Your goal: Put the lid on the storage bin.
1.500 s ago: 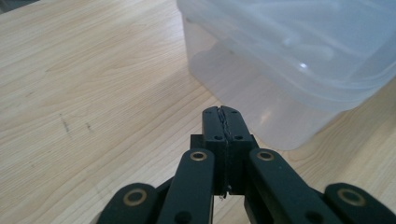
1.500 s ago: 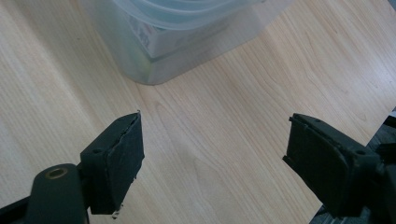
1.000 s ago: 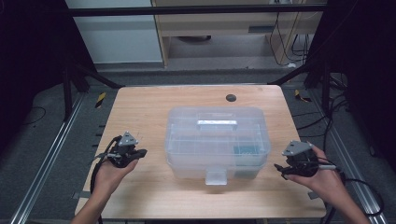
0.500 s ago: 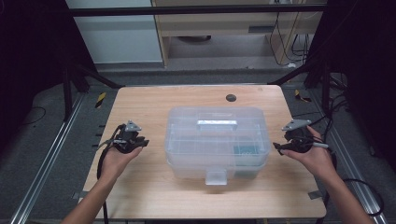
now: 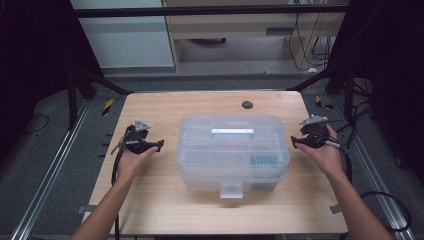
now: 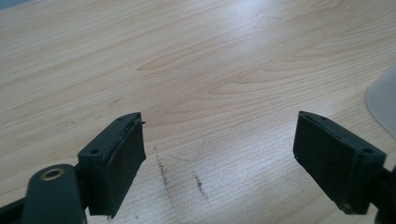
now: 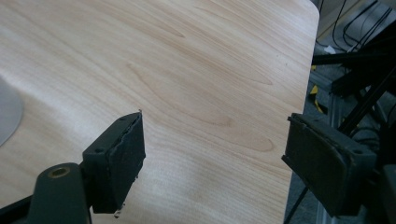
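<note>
From my feed: storage box (image 5: 232, 150) sits mid-bench (image 5: 165, 107), latch side toward the near edge. Left gripper (image 5: 145, 145) is over the left edge strip, right gripper (image 5: 307, 142) over the right edge, box between them, neither touching it. Small round grommet (image 5: 247, 105) behind the box, near the far edge.

A clear plastic box (image 5: 232, 150) with a teal patch sits on the pale wood-grain table (image 5: 160, 107).
</note>
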Demonstrator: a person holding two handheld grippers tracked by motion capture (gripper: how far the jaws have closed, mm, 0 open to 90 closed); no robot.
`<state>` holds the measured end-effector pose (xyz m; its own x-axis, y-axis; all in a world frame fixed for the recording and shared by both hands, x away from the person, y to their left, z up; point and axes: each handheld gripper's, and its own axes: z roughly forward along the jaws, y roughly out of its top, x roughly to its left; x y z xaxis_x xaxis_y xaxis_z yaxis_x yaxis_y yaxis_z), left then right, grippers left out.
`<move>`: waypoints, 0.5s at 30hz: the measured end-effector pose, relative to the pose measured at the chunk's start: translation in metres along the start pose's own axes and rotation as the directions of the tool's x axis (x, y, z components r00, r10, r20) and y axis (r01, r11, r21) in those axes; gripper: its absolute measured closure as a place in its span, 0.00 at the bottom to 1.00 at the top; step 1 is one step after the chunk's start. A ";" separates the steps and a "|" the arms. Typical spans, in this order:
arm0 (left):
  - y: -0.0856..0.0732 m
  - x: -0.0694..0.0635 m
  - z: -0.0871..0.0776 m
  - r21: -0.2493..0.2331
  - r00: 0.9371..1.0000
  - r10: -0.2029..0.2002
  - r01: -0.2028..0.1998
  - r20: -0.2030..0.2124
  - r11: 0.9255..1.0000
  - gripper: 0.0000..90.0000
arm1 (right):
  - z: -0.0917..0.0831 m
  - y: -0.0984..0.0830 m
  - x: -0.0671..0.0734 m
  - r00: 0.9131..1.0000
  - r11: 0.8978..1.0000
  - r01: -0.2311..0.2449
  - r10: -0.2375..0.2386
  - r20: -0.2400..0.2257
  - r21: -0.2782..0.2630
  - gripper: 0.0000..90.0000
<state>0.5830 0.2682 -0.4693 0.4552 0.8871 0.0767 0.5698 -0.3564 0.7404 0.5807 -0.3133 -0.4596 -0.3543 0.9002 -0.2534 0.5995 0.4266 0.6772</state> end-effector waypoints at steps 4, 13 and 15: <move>-0.003 0.002 0.009 -0.005 1.000 -0.030 0.030 0.000 1.000 0.14 | 0.010 -0.003 -0.006 0.995 0.995 -0.099 0.099 -0.021 -0.011 0.23; -0.010 0.003 0.023 -0.001 0.998 -0.065 0.065 -0.009 0.998 0.09 | 0.027 -0.015 -0.007 0.975 0.976 -0.217 0.215 -0.056 -0.031 0.21; -0.013 0.004 0.028 0.009 0.997 -0.079 0.079 -0.011 0.997 0.08 | 0.031 -0.017 -0.005 0.972 0.973 -0.229 0.227 -0.059 -0.031 0.20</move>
<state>0.5968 0.2683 -0.4978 0.4014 0.9155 0.0256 0.6098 -0.2880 0.7383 0.5947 -0.3220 -0.4915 -0.2506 0.9667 -0.0518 0.6422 0.2060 0.7383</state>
